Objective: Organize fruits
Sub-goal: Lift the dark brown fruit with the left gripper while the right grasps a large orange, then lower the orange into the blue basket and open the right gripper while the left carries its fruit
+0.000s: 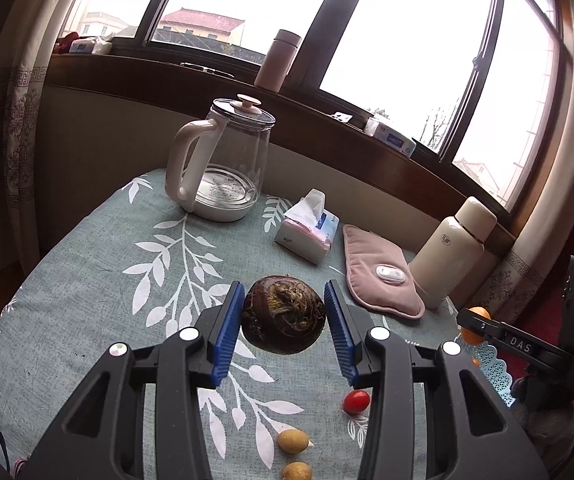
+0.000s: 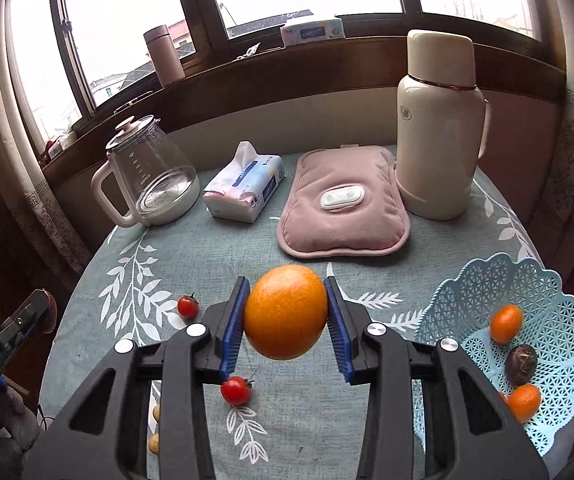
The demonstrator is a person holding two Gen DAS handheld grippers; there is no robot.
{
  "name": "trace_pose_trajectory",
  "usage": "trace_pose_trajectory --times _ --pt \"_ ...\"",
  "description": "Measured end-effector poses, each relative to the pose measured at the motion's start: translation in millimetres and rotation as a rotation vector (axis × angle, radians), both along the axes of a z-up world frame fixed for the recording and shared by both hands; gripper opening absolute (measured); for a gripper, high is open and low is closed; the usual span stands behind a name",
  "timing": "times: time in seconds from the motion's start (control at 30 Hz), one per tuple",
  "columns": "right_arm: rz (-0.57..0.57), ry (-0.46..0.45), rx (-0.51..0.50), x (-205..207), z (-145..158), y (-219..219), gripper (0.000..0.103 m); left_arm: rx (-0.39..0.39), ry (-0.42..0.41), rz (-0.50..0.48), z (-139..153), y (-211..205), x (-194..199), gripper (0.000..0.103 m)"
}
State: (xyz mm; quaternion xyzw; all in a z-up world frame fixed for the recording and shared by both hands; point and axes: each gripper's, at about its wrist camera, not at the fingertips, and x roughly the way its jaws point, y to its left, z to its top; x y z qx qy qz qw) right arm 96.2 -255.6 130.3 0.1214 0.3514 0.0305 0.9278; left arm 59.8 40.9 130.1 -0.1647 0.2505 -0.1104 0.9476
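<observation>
Gripping an orange (image 2: pixel 285 312), the right tool (image 2: pixel 285 316) should lower gently into the basket (image 2: pixel 543 280). The left tool (image 1: pixel 285 316) clasps a dark round fruit (image 1: pixel 283 314).

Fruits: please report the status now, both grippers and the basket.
Left gripper shut on brown bulb. Right gripper shut on orange, both aloft. Basket holds three fruits. Tomatoes on table.

kettle (image 2: pixel 155 176): clear glass | basket (image 2: pixel 543 280): perforated plastic | tablecloth (image 2: pixel 191 248): matt cloth

The right gripper's arm hides most of two yellowish fruits (image 2: pixel 154 428).
</observation>
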Motion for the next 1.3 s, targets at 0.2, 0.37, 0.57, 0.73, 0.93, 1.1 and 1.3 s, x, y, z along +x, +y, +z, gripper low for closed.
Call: trace_pose_trajectory --times 0.2,0.37,0.57,0.73,0.93,1.1,1.3 --pt "-0.078 0.026 0.036 -25 -10 -50 0.039 0.03 0.003 -0.06 -1 -29 -2 0.042" --pt "-0.179 0.087 0.099 -46 -32 -102 0.039 0.056 0.006 -0.111 -1 -56 -3 0.042" --pt "-0.298 0.157 0.112 -74 -53 -149 0.039 0.091 0.008 -0.172 -2 -95 -3 0.042" --pt "-0.34 0.164 0.104 -87 -63 -171 0.039 0.116 0.027 -0.241 -6 -132 -3 0.042" --pt "-0.404 0.14 0.139 -95 -68 -193 0.056 0.13 0.049 -0.312 -10 -167 -3 0.042" --pt "-0.412 0.077 0.172 -106 -60 -197 0.058 0.148 0.06 -0.359 -13 -192 -3 0.042" --pt "-0.408 0.022 0.196 -118 -46 -196 0.059 0.149 0.082 -0.441 -20 -226 0 0.042"
